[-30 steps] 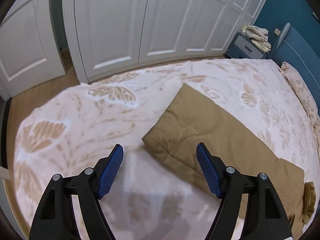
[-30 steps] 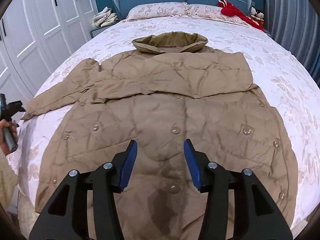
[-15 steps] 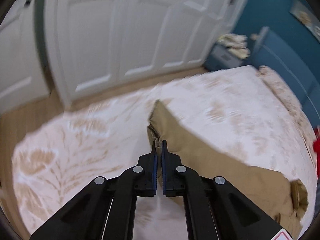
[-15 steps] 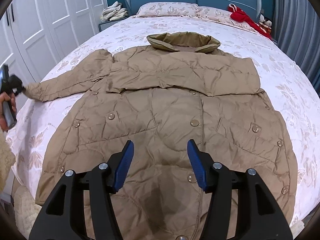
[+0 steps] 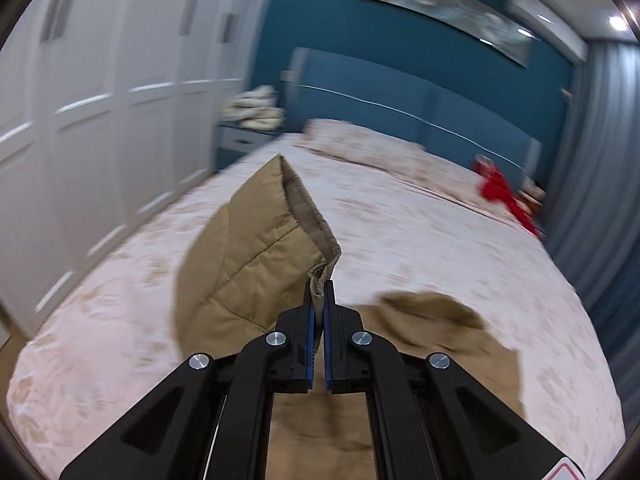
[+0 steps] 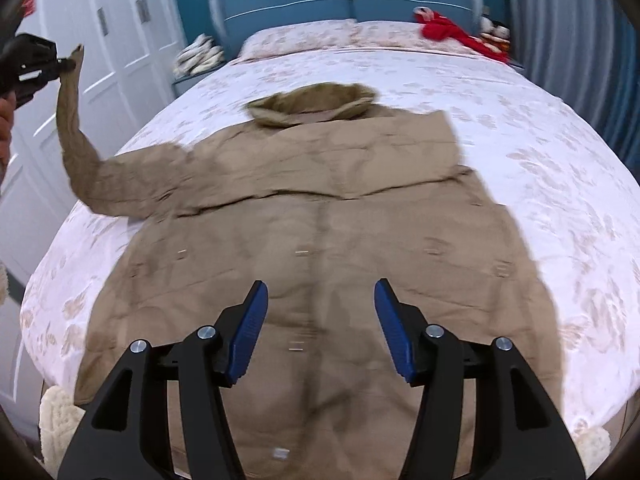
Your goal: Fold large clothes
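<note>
A large tan quilted coat [image 6: 320, 216] lies face up on the bed, collar [image 6: 316, 102] toward the headboard. Its far sleeve is folded across the chest. My left gripper [image 5: 319, 286] is shut on the cuff of the other sleeve [image 5: 248, 256] and holds it raised above the bed. From the right wrist view that sleeve [image 6: 74, 132] hangs up at the far left from the left gripper [image 6: 66, 65]. My right gripper [image 6: 320, 320] hovers open over the coat's lower front, nothing between its blue pads [image 6: 250, 330].
The bed's floral quilt [image 6: 540, 152] reaches to the pillows and blue headboard [image 6: 344, 4]. A red garment [image 6: 444, 30] lies by the pillows. White wardrobe doors [image 5: 100, 120] and a nightstand with folded cloths [image 5: 252, 112] stand left of the bed. A cream fluffy item [image 6: 60, 420] sits low left.
My left gripper closed on the sleeve cuff and lifted it high off the bed, swinging toward the headboard. The right gripper opened a little wider and shifted slightly over the coat.
</note>
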Demonstrator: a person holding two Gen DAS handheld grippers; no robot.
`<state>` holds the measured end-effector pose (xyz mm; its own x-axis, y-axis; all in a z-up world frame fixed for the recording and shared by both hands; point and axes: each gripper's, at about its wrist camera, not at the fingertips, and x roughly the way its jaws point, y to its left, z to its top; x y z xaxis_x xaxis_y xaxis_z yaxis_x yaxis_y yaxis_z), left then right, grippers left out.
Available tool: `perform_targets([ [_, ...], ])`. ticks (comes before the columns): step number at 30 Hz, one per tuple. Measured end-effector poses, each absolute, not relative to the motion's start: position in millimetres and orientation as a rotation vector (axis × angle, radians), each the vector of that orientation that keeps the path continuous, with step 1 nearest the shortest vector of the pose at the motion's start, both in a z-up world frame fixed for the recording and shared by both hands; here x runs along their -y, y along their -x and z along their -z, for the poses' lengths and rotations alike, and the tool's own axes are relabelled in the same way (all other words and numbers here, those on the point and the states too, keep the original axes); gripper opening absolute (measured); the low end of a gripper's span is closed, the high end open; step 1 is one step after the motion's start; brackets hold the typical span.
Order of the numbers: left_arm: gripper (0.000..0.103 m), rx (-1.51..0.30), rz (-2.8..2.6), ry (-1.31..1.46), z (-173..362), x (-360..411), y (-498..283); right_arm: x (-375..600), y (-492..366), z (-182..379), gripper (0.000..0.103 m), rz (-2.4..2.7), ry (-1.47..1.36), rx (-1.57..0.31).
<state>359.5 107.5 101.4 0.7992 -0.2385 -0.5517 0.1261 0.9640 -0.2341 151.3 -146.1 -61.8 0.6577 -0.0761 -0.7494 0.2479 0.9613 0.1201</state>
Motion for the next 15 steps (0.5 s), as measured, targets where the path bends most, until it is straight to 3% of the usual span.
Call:
perform_targets([
  [6, 0.001, -0.688, 0.336, 0.12, -85, 0, -342, 219, -133, 63, 0.054, 0.3, -0.255, -0.814],
  [15, 0.001, -0.905, 0.368, 0.039, 18, 107, -321, 281, -161, 49, 0.054, 0.35, -0.242, -0.8],
])
